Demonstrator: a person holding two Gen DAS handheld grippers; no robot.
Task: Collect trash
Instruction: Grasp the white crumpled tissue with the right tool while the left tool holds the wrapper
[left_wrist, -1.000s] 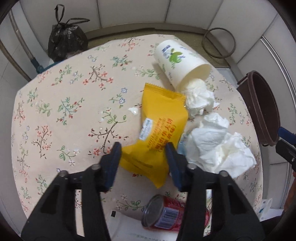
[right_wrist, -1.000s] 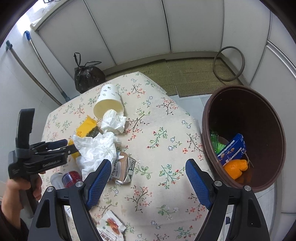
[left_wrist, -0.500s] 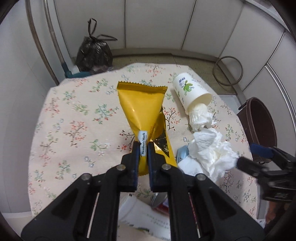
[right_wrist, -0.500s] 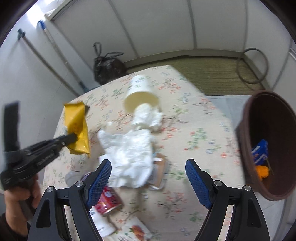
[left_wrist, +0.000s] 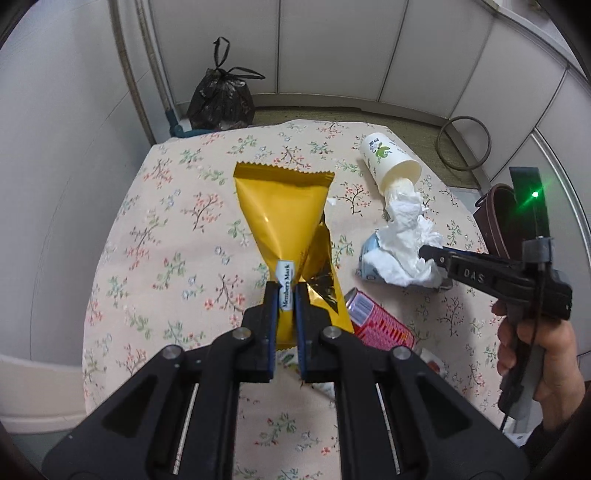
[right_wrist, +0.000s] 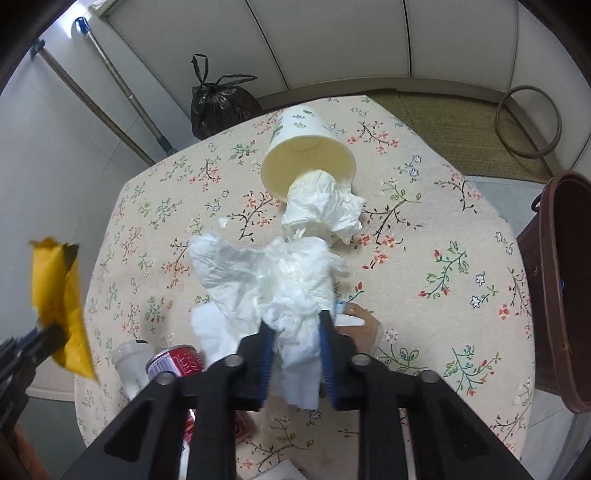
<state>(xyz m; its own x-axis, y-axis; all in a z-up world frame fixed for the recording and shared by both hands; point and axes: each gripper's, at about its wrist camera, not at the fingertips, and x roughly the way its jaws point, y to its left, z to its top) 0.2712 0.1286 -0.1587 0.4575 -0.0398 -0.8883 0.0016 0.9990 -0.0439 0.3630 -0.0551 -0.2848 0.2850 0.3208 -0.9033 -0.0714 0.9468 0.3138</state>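
My left gripper (left_wrist: 285, 291) is shut on a yellow snack wrapper (left_wrist: 282, 210) and holds it above the floral table (left_wrist: 166, 236); the wrapper also shows at the left of the right wrist view (right_wrist: 59, 295). My right gripper (right_wrist: 297, 325) is shut on a crumpled white tissue (right_wrist: 273, 273), which also shows in the left wrist view (left_wrist: 402, 251). A paper cup (right_wrist: 306, 155) lies on its side with another tissue wad (right_wrist: 321, 206) at its mouth. A red can (left_wrist: 376, 325) lies near the front.
A brown trash bin (right_wrist: 561, 288) stands at the table's right edge. A black trash bag (left_wrist: 221, 99) and mop handles (right_wrist: 122, 92) are by the far wall. A small carton (right_wrist: 354, 321) lies under the tissue. A white bottle (right_wrist: 129, 358) lies beside the can.
My left gripper closed on the yellow wrapper and lifted it off the table. My right gripper moved left from the bin side and closed on the white tissue.
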